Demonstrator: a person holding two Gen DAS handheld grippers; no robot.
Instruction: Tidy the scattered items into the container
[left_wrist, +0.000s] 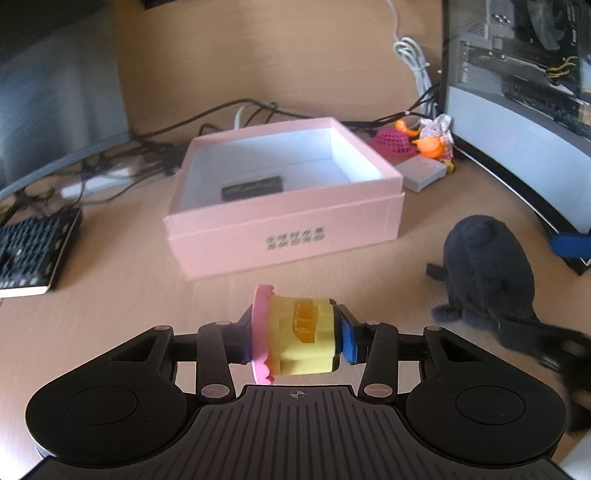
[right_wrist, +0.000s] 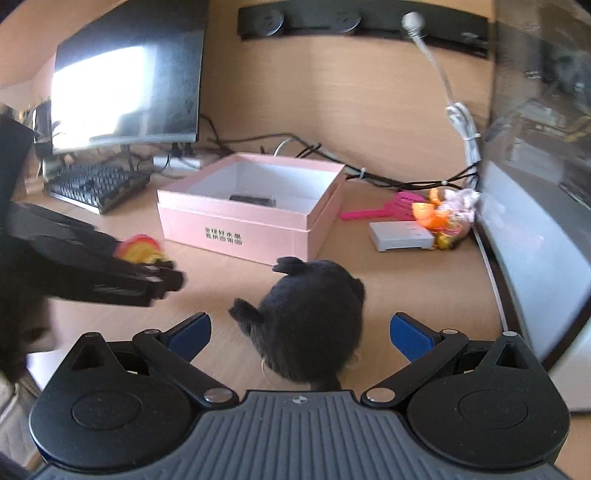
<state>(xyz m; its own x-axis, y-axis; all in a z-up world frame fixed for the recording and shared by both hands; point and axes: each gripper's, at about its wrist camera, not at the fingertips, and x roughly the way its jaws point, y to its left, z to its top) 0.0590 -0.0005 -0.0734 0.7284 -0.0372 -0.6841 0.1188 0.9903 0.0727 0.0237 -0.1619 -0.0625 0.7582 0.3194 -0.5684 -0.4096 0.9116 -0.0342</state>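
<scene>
Left gripper (left_wrist: 295, 341) was seen clamped on a yellow plastic toy with a scalloped pink rim (left_wrist: 295, 332), held sideways between blue pads at lower centre of the left wrist view, above the pale wooden desk (left_wrist: 110, 302). Right gripper (right_wrist: 301, 332) was seen spread wide, its blue pads (right_wrist: 410, 338) either side of a black plush toy (right_wrist: 310, 317) lying on the desk at lower centre of the right wrist view; no contact could be made out.

Open pink cardboard box with white lining (left_wrist: 288, 229) was noted at frame centre, beyond the toy, a dark flat item (left_wrist: 253, 188) already inside. More items were noted at upper right: a pink mesh toy (left_wrist: 393, 142), orange plastic pieces (left_wrist: 430, 144), a grey flat case (left_wrist: 423, 171).

Judged: the yellow toy should be carried over the near wall, clear of the rim, lowered, and released onto bare lining beside the dark item.

Two rows of printed characters were noted on the box front; blurred, not legible.
</scene>
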